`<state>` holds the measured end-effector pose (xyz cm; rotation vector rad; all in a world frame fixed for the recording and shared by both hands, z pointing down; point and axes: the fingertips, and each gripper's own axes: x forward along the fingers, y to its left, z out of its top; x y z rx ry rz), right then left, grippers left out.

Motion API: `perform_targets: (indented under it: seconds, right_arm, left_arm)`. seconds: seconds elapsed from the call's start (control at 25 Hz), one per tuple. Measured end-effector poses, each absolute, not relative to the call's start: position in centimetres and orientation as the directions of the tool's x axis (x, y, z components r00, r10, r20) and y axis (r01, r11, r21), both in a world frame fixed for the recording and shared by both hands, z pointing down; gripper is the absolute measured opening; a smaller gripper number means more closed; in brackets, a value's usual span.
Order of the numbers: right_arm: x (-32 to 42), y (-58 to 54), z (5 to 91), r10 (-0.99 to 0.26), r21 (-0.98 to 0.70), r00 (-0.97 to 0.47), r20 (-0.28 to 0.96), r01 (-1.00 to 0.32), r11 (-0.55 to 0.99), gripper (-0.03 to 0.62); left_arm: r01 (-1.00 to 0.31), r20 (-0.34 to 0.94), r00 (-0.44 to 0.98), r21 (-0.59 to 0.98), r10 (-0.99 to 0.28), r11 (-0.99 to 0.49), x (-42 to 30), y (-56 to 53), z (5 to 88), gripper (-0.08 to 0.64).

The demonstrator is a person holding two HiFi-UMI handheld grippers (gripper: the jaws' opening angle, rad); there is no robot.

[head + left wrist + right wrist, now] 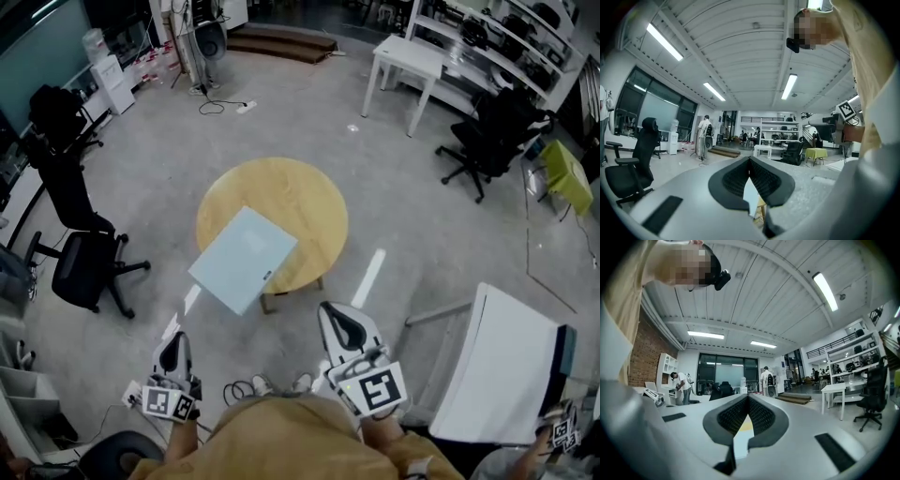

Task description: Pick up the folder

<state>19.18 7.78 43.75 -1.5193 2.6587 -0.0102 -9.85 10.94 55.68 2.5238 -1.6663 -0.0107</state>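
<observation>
A pale blue folder (244, 259) lies flat on the round wooden table (291, 192), its near corner hanging over the table's front edge. My left gripper (174, 345) is held low at the bottom left, short of the table, jaws shut with nothing in them. My right gripper (339, 322) is at the bottom centre, just short of the table's near edge, tips together and empty. Through the gap below the tips in the left gripper view (749, 164) a sliver of the folder (751, 197) shows. In the right gripper view (748, 400) the folder (741, 439) and table (743, 426) show likewise.
A black office chair (82, 253) stands left of the table, another (487, 141) at the far right. A white table (405, 58) and shelves are at the back. A white board (497, 366) leans at the lower right. Cables (239, 389) lie on the floor by my feet.
</observation>
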Motion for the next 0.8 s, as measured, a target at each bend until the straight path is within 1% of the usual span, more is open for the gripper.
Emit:
perform_targets:
  seconds: [0.08, 0.24, 0.44, 0.64, 0.8]
  right_arm:
    - [18.8, 7.8, 43.2, -0.855, -0.063, -0.511, -0.090, -0.854, 0.517, 0.000]
    - [17.9, 7.7, 42.2, -0.854, -0.024, -0.509, -0.107, -0.858, 0.514, 0.000]
    - [17.2, 7.7, 42.4, -0.846, 0.007, -0.527, -0.084, -0.849, 0.529, 0.000]
    - [17.3, 7.8, 42.4, -0.826, 0.009, -0.557, -0.090, -0.829, 0.558, 0.000]
    - [17.5, 7.7, 42.5, -0.811, -0.002, -0.577, -0.100, -0.815, 0.580, 0.000]
  left_arm:
    - [-0.912, 0.069, 0.402, 0.123, -0.913, -0.392, -10.4, 11.1, 56.2, 0.003]
    - [-0.889, 0.125, 0.432, 0.224, -0.893, -0.399, -11.0, 11.6, 58.4, 0.003]
    - [-0.896, 0.129, 0.417, 0.226, -0.900, -0.382, -11.1, 12.0, 58.3, 0.003]
    - [-0.891, 0.130, 0.399, 0.289, -0.908, -0.350, -10.1, 13.2, 59.4, 0.003]
    - [-0.893, 0.149, 0.385, 0.311, -0.911, -0.327, -9.1, 14.0, 60.6, 0.003]
